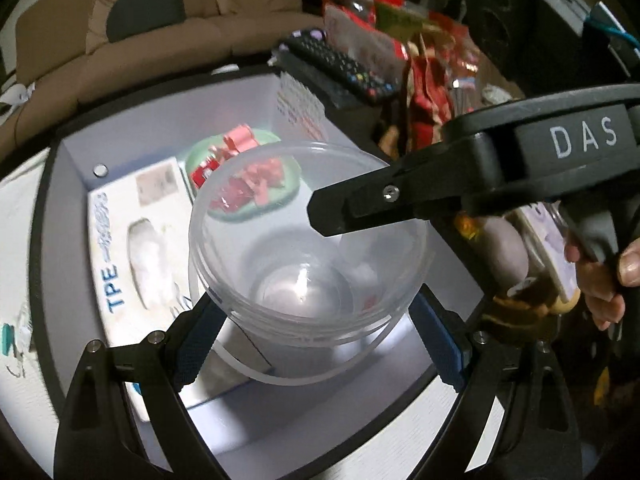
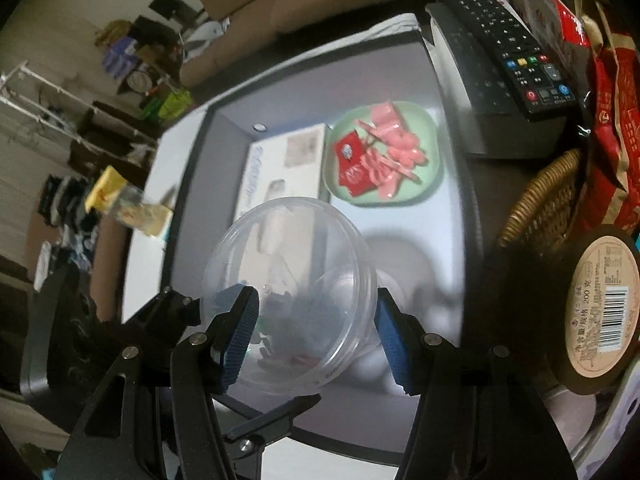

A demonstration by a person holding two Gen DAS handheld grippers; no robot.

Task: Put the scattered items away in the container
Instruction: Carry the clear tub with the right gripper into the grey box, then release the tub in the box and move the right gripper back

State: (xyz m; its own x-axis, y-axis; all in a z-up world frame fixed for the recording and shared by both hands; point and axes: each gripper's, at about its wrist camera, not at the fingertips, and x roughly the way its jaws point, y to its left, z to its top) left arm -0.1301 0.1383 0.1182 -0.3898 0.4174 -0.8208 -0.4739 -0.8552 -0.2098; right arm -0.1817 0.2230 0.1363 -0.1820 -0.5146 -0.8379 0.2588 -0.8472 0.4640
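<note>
Sitting btwn left hand-held gripper [image 1: 316, 344] pads: tub [image 1: 308, 240]

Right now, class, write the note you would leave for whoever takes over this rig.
Left gripper: shut on the clear tub, pads on opposite sides.
Right gripper: one finger reaches over the tub's rim; grip unclear.
The tub hangs over the white bin, which already holds the TPE box and the green plate of pink and red bits.
Left to do: set the tub down in the bin. The remote lies outside it.

Clear tub [image 1: 308, 240] (upright) over tray [image 1: 256, 96]
</note>
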